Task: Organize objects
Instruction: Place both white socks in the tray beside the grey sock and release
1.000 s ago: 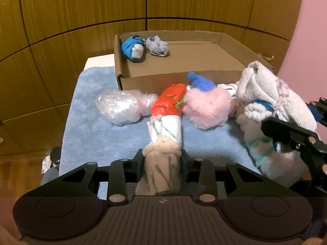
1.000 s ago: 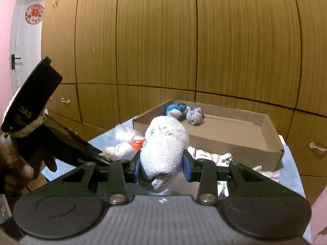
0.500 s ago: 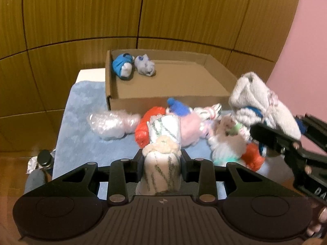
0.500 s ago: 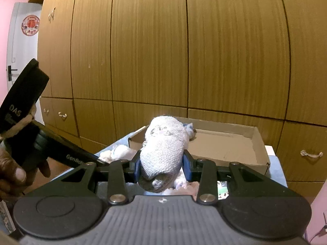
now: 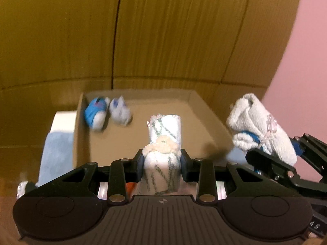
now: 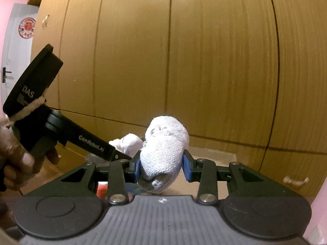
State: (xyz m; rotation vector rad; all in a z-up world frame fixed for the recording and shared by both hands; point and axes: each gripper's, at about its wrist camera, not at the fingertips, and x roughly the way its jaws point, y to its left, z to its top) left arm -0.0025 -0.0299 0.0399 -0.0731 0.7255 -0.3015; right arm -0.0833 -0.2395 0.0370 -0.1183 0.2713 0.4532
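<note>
Two grippers are in use, each pinching a rolled sock bundle. Left gripper (image 5: 161, 161): pads pressed on a white roll with green streaks (image 5: 163, 140), cylindrical, smooth knit, a fluffy cream cuff at the pinch line. Right gripper (image 6: 161, 167): blue pads clamped on a coarse-weave white bundle (image 6: 165, 145), rounded, with a grey toe hanging below. Beyond the left gripper's tips lies the shallow cardboard box (image 5: 80, 134); in its far left corner sit a blue-and-white sock ball (image 5: 96, 112) and a pale grey one (image 5: 120, 112), touching. Wood-grain cabinet doors (image 6: 204, 61) stand behind. Since a second ago both grippers have risen; the loose sock pile has dropped out of the left view and the streaked roll is now above the box.
</note>
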